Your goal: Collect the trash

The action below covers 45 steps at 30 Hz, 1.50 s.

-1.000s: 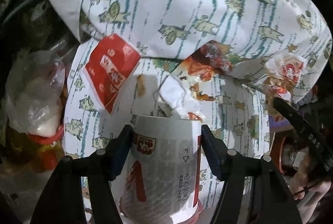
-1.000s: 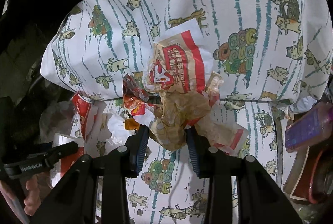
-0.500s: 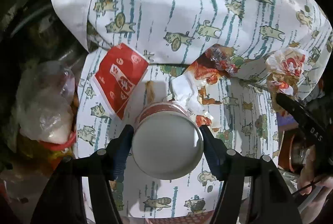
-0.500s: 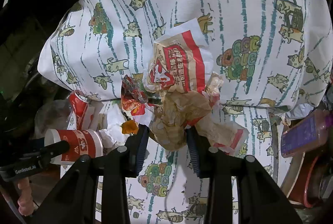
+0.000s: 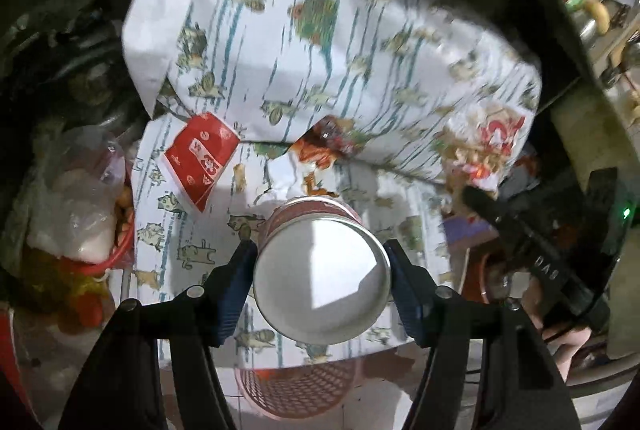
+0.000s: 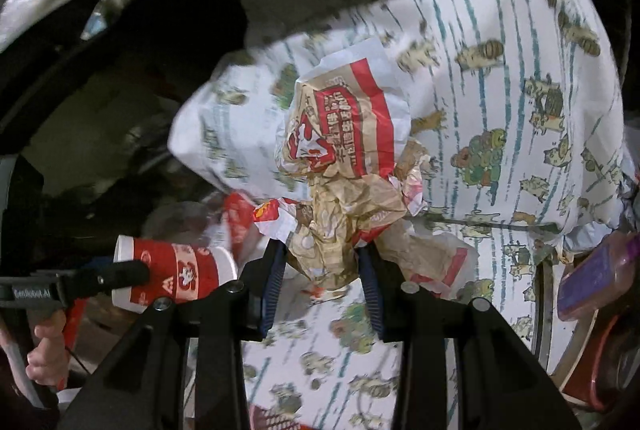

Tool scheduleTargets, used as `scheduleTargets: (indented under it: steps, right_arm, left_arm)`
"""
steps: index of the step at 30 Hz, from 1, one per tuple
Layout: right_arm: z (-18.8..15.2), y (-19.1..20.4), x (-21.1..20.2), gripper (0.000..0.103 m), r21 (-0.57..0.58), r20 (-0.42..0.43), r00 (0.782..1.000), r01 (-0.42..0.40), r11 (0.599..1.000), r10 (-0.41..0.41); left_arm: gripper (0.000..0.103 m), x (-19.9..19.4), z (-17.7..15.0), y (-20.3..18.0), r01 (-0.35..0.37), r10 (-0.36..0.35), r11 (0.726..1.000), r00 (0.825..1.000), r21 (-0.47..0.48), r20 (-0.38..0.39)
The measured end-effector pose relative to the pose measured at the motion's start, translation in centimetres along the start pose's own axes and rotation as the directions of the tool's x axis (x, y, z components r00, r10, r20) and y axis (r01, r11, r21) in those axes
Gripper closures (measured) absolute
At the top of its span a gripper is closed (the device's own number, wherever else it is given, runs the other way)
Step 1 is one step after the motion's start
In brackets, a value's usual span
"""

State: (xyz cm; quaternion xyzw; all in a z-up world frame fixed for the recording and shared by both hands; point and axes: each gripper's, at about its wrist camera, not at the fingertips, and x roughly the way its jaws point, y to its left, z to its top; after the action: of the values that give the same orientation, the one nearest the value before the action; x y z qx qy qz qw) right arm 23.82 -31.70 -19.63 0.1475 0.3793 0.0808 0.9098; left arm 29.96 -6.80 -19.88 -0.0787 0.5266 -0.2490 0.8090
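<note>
My left gripper [image 5: 322,270] is shut on a red and white paper cup [image 5: 322,266], held on its side with its white base toward the camera, above the patterned seat. The cup [image 6: 176,274] and left gripper [image 6: 120,276] also show in the right wrist view at lower left. My right gripper [image 6: 322,266] is shut on a crumpled brown and red food wrapper [image 6: 340,166], lifted off the seat. A red paper pouch [image 5: 198,158], a torn sauce-stained wrapper [image 5: 320,150] and a white napkin [image 5: 284,178] lie on the seat cushion [image 5: 192,238].
The seat back [image 5: 320,50] has a cartoon-print cover. A red mesh basket [image 5: 298,386] stands below the seat's front edge. A clear plastic bag [image 5: 76,214] lies left of the seat. A purple box [image 6: 596,278] and a red-rimmed container [image 6: 580,370] sit at the right.
Both grippers have pulled back and up from the seat with their loads. The cup has turned from upright to lying base-first toward the camera. The basket has come into view below.
</note>
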Motion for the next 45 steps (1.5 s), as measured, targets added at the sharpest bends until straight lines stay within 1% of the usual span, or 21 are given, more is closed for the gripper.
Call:
scheduleTargets:
  steps: [4, 8, 10, 13, 15, 17, 18, 20, 21, 24, 26, 28, 31, 32, 33, 36, 37, 41, 42, 44, 45]
  right_arm:
    - [-1.0, 1.4, -5.1, 0.068, -0.024, 0.067, 0.996, -0.050, 0.998, 0.051]
    - [-3.5, 3.1, -9.8, 0.069, -0.068, 0.095, 0.991, -0.089, 0.994, 0.095]
    - [-5.0, 3.8, -11.2, 0.069, -0.080, 0.089, 0.989, -0.111, 0.991, 0.118]
    - [-7.5, 4.4, -12.5, 0.069, -0.103, 0.093, 0.991, -0.091, 0.991, 0.100]
    - [-8.8, 4.4, -12.7, 0.069, -0.100, 0.081, 0.992, -0.090, 0.991, 0.098]
    - [-10.1, 4.1, -12.7, 0.069, -0.072, 0.063, 0.991, -0.112, 0.991, 0.117]
    - [-10.8, 4.1, -12.7, 0.069, -0.060, 0.052, 0.991, -0.121, 0.991, 0.124]
    - [-12.1, 4.0, -12.2, 0.068, -0.052, 0.027, 0.992, -0.124, 0.991, 0.125]
    - [-12.7, 4.2, -11.9, 0.068, -0.057, 0.011, 0.992, -0.122, 0.991, 0.123]
    - [-14.8, 4.9, -10.5, 0.068, -0.084, -0.059, 0.992, -0.118, 0.989, 0.114]
    - [-16.2, 5.1, -9.5, 0.068, -0.088, -0.104, 0.988, -0.124, 0.988, 0.114]
    - [-17.5, 4.8, -8.1, 0.068, -0.063, -0.164, 0.978, -0.145, 0.987, 0.133]
    - [-19.1, 4.5, -6.5, 0.068, -0.032, -0.241, 0.958, -0.167, 0.985, 0.155]
    - [-19.7, 4.5, -6.1, 0.068, -0.034, -0.258, 0.955, -0.162, 0.986, 0.148]
    - [-20.1, 4.4, -5.7, 0.068, -0.040, -0.272, 0.952, -0.156, 0.987, 0.140]
    - [-21.2, 4.2, -4.3, 0.067, -0.055, -0.323, 0.938, -0.148, 0.988, 0.122]
    - [-21.4, 4.1, -3.9, 0.067, -0.054, -0.337, 0.934, -0.143, 0.988, 0.117]
    - [-22.4, 3.6, -2.4, 0.065, -0.036, -0.396, 0.911, -0.138, 0.990, 0.113]
    - [-22.6, 3.5, -2.0, 0.065, -0.031, -0.411, 0.905, -0.136, 0.990, 0.112]
    - [-22.9, 3.3, -1.4, 0.064, -0.018, -0.435, 0.894, -0.133, 0.991, 0.112]
    - [-23.1, 3.2, -1.0, 0.063, -0.009, -0.444, 0.888, -0.136, 0.991, 0.118]
  left_arm:
    - [0.037, -4.0, -2.1, -1.1, 0.062, -0.060, 0.998, 0.997, -0.024, 0.049]
    - [0.037, -7.2, -5.1, -1.5, 0.136, -0.130, 0.989, 0.988, -0.061, 0.085]
    - [0.037, -8.4, -7.1, -1.3, 0.167, -0.158, 0.983, 0.982, -0.083, 0.105]
    - [0.037, -9.0, -10.0, -0.8, 0.199, -0.187, 0.974, 0.976, -0.109, 0.109]
    - [0.037, -8.7, -11.9, 0.2, 0.262, -0.250, 0.951, 0.964, -0.167, 0.087]
    - [0.037, -8.2, -13.7, 1.5, 0.325, -0.318, 0.915, 0.946, -0.240, 0.068]
    - [0.037, -8.2, -14.4, 2.0, 0.319, -0.312, 0.912, 0.948, -0.257, 0.072]
    - [0.037, -8.2, -15.8, 2.5, 0.260, -0.248, 0.929, 0.966, -0.265, 0.079]
    - [0.037, -8.1, -16.3, 2.7, 0.247, -0.235, 0.930, 0.969, -0.270, 0.078]
    - [0.037, -7.2, -17.7, 3.5, 0.283, -0.279, 0.905, 0.958, -0.317, 0.059]
    - [0.037, -6.7, -18.5, 4.0, 0.290, -0.286, 0.894, 0.956, -0.342, 0.062]
    - [0.037, -6.3, -19.2, 4.6, 0.295, -0.293, 0.883, 0.954, -0.364, 0.062]
    - [0.037, -5.4, -20.3, 5.5, 0.355, -0.368, 0.838, 0.928, -0.415, 0.053]
    - [0.037, -5.2, -20.5, 5.8, 0.361, -0.377, 0.828, 0.925, -0.429, 0.050]
    - [0.037, -5.1, -20.6, 6.0, 0.358, -0.375, 0.827, 0.926, -0.434, 0.050]
    - [0.037, -4.9, -20.8, 6.3, 0.325, -0.338, 0.840, 0.940, -0.434, 0.049]
    - [0.037, -4.7, -20.8, 6.4, 0.323, -0.338, 0.840, 0.940, -0.436, 0.046]
    - [0.037, -3.7, -21.1, 6.6, 0.321, -0.349, 0.832, 0.937, -0.452, 0.022]
    - [0.037, -3.5, -21.2, 6.8, 0.326, -0.357, 0.826, 0.934, -0.459, 0.020]
    - [0.037, -2.9, -21.5, 7.2, 0.355, -0.397, 0.799, 0.918, -0.486, 0.018]
    - [0.037, -2.7, -21.6, 7.3, 0.359, -0.403, 0.794, 0.915, -0.491, 0.018]
